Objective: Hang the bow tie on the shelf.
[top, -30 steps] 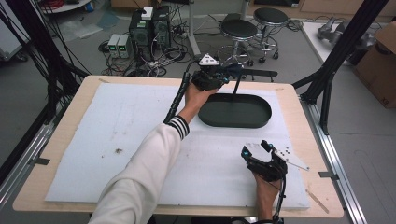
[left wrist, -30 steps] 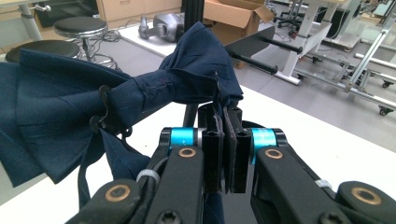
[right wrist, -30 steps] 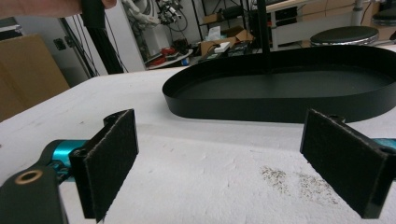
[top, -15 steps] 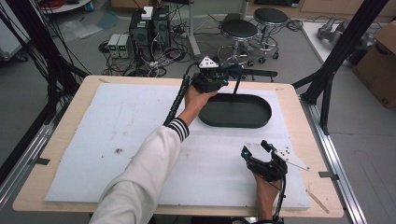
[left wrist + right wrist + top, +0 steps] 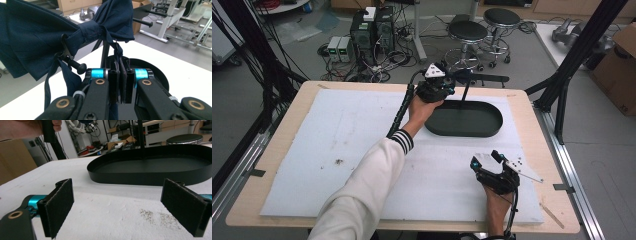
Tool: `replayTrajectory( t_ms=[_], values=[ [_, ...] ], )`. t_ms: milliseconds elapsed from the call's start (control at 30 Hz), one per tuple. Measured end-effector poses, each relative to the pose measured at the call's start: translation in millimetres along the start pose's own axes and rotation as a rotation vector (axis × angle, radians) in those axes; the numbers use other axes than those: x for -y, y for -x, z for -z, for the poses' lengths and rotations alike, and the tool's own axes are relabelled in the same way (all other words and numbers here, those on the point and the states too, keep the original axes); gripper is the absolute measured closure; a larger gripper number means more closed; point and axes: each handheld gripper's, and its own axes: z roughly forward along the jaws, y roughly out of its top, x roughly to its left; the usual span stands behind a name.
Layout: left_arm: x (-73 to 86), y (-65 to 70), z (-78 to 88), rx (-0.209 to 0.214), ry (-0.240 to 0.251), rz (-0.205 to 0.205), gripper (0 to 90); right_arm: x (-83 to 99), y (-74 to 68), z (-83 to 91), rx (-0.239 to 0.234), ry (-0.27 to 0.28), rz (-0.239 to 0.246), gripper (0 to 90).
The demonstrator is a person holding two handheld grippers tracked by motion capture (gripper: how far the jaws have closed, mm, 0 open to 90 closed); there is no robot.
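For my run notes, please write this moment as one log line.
left hand-held gripper: shut on navy cloth at rack | right hand-held gripper: open, holds nothing, resting low over white mat | black tray: holds rack post

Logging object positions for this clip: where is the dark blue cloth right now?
In the left gripper view, the dark blue cloth hangs on the stand's peg above the black oval tray, a strip pinched by the left gripper.

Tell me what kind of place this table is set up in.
Probably a robotics or engineering lab. Computer towers with tangled cables sit on the floor behind the table, black frame posts flank it, and round stools and other workbenches stand farther back.
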Motion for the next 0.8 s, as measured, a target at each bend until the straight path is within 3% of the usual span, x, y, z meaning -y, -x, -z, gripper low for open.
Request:
replayTrajectory(
  t_ms=[367, 800],
  values=[
    [4.7, 2.7, -4.9, -0.022, -0.010, -0.008, 86.6, 0.0, 0.0, 0.0, 0.000, 0.000, 0.002, 10.4],
    [11.2, -5.4, -8.9, -0.048, -0.013, -0.003, 86.3, 0.0, 0.3, -0.2, 0.001, 0.001, -0.002, 10.4]
  ],
)
